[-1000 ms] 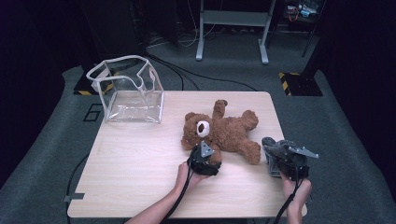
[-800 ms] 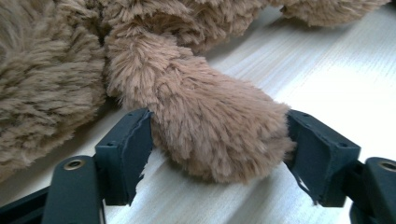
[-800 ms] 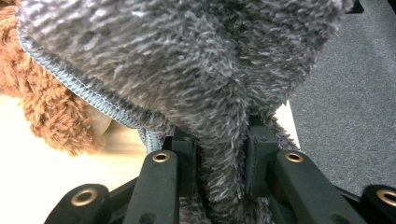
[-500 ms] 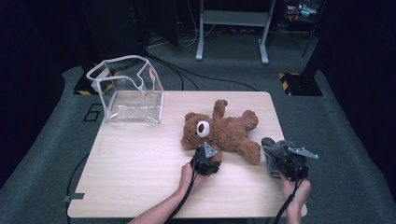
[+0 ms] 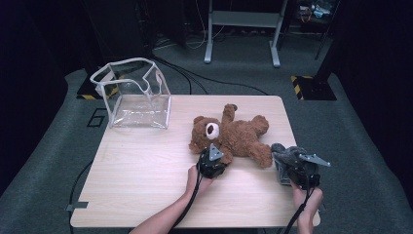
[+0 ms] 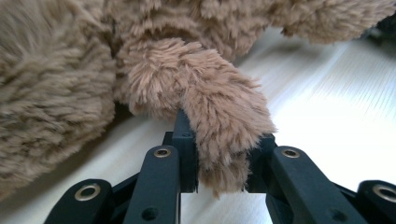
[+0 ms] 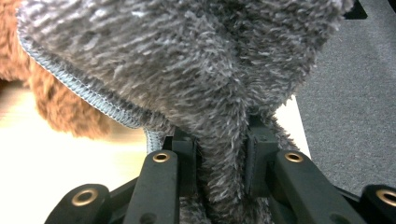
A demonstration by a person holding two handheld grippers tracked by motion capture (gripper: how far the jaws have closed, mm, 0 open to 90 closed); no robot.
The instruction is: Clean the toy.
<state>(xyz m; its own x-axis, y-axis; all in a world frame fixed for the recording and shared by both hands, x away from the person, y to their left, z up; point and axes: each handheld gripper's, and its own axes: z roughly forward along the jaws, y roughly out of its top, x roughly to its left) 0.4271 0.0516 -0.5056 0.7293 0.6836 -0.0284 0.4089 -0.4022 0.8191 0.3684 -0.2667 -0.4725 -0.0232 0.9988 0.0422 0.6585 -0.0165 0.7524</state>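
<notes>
A brown teddy bear (image 5: 241,136) lies on its back on the wooden table (image 5: 146,165), head to the left. My left gripper (image 5: 216,156) sits at the bear's near side. Its jaws have just been closing, and in the left gripper view the left gripper (image 6: 219,163) pinches the bear's furry paw (image 6: 219,107) between its pads. At the table's right front, my right gripper (image 5: 287,165) is shut on a grey fuzzy cloth (image 5: 285,153). In the right gripper view that cloth (image 7: 187,56), with a stitched hem, bunches up out of the right gripper (image 7: 222,163).
A clear plastic pouch with white trim (image 5: 134,95) stands open at the table's back left. A metal stand (image 5: 243,29) rises from the dark floor behind the table. Cables trail from both grippers toward the front edge.
My left gripper has edged slightly toward the bear's near arm. The right hand, the grey cloth and the bear lie as before.
</notes>
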